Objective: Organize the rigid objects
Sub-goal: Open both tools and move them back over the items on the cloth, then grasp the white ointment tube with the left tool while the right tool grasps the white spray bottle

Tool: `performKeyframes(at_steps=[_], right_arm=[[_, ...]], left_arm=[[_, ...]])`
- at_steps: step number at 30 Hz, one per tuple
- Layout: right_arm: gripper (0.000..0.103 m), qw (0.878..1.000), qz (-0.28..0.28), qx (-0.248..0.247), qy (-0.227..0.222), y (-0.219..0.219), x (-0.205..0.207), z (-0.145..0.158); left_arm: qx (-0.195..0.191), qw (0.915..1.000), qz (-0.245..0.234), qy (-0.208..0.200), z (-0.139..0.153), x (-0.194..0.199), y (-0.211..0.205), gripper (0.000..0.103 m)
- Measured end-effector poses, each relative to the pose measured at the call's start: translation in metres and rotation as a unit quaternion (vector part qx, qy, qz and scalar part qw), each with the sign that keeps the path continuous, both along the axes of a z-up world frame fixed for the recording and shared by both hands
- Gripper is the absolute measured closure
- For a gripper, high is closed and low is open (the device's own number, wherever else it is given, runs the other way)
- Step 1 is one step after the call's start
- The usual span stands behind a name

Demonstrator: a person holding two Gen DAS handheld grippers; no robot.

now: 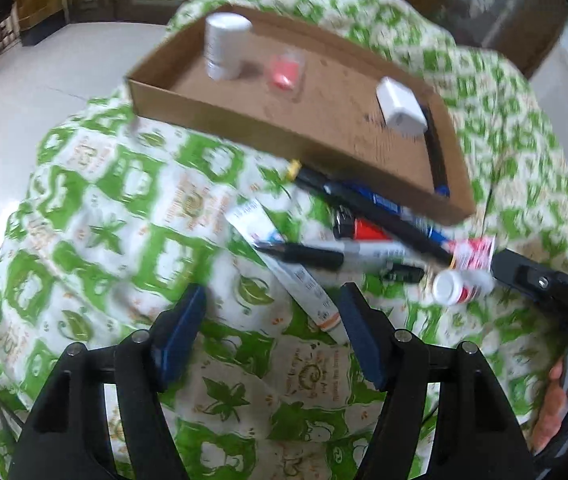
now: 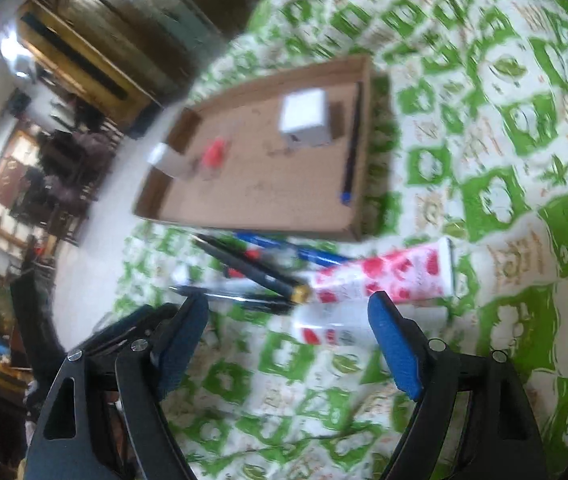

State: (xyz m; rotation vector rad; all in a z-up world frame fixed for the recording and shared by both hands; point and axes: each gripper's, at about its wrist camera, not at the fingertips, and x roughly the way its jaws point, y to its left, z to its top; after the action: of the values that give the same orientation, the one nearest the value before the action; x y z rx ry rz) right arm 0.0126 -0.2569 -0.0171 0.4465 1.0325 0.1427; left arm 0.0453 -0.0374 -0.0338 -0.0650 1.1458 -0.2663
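Note:
A shallow cardboard tray lies on a green-and-white cloth and also shows in the right wrist view. It holds a white bottle, a small red item, a white cube and a blue pen. In front of it lies a pile: pens, markers, a white tube, a red-patterned tube, a small white-and-red bottle. My left gripper is open and empty above the white tube. My right gripper is open and empty, close over the small bottle.
The cloth covers a raised surface that drops to a pale tiled floor on the left. Dark wooden furniture stands beyond. The right gripper's black body and the hand holding it show at the right of the left wrist view.

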Motion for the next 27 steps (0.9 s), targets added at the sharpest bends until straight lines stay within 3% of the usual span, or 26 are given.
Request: performKeyframes(at_steps=[5,11,13,16,18,19,21,23,27], right_arm=[[0.026,0.997,-0.006,-0.073,0.032,0.009,0.006,-0.009],[0.025,0.983,0.008,-0.171,0.063,0.023,0.016,-0.025],[0.024,0.979,0.018,-0.189,0.073,0.028,0.018,-0.029],[0.023,0.987,0.032,-0.138,0.07,0.023,0.015,-0.026],[0.023,0.995,0.051,-0.058,0.064,0.017,0.012,-0.024],[0.023,0.995,0.071,0.004,0.065,0.014,0.011,-0.024],[0.024,0.985,0.117,0.102,0.077,0.017,0.01,-0.03],[0.026,0.973,0.146,0.159,0.086,0.025,0.008,-0.034],[0.026,0.983,0.153,0.095,0.037,0.03,0.003,-0.015]], left_arm=[[0.035,0.9988,-0.026,0.021,-0.011,0.004,-0.018,0.035],[0.043,0.9986,-0.018,0.026,-0.016,0.012,-0.024,0.036],[0.053,0.9983,-0.013,0.022,-0.016,0.015,-0.026,0.052],[0.045,0.9985,0.006,0.03,-0.014,0.017,-0.015,0.075],[0.035,0.9984,0.012,0.043,-0.013,0.019,-0.006,0.083],[0.034,0.9981,0.015,0.05,-0.013,0.019,-0.002,0.087],[0.04,0.9974,0.015,0.058,-0.012,0.019,0.006,0.087],[0.053,0.997,0.011,0.056,-0.009,0.018,0.01,0.087],[0.074,0.9961,0.009,0.048,-0.004,0.019,0.013,0.087]])
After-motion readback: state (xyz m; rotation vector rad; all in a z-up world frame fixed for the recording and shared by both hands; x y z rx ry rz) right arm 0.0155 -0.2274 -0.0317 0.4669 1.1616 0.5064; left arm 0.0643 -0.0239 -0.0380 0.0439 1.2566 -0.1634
